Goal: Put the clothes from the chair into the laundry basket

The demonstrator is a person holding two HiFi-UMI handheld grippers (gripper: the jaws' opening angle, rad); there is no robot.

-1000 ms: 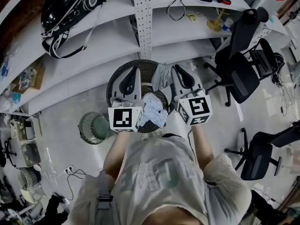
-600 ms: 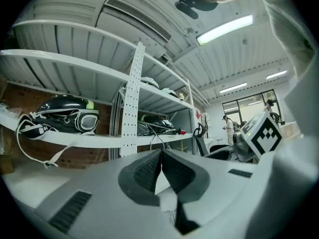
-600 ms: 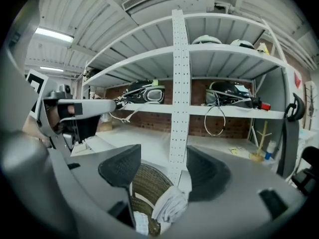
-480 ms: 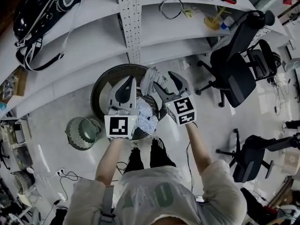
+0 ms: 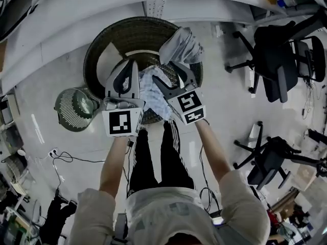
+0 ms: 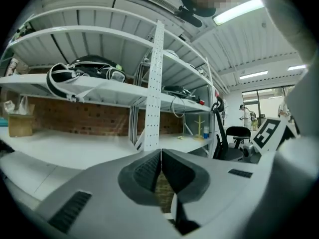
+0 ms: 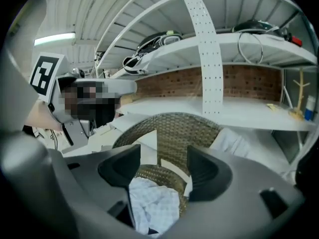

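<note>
A round wicker laundry basket (image 5: 120, 40) stands on the floor below me. A white-and-blue checked cloth (image 5: 152, 92) lies inside it, and a grey garment (image 5: 182, 45) hangs over its right rim. My right gripper (image 5: 164, 73) is open above the checked cloth (image 7: 152, 203), with nothing between its fingers. In the right gripper view the basket (image 7: 174, 128) fills the gap between the jaws of the right gripper (image 7: 164, 158). My left gripper (image 5: 133, 65) hangs over the basket's left half. Its jaws are shut tip to tip in the left gripper view (image 6: 160, 152), with nothing held.
A green wire bin (image 5: 75, 108) stands on the floor left of the basket. White shelving (image 5: 76, 4) runs behind it. Black office chairs (image 5: 281, 50) (image 5: 268, 160) stand to the right. Cables (image 5: 66, 157) trail on the floor at the left. The person's legs (image 5: 153, 157) are just behind the basket.
The right gripper's jaws have gone from shut to wide apart. The checked cloth now lies in the basket under them. The view has tilted down over the basket.
</note>
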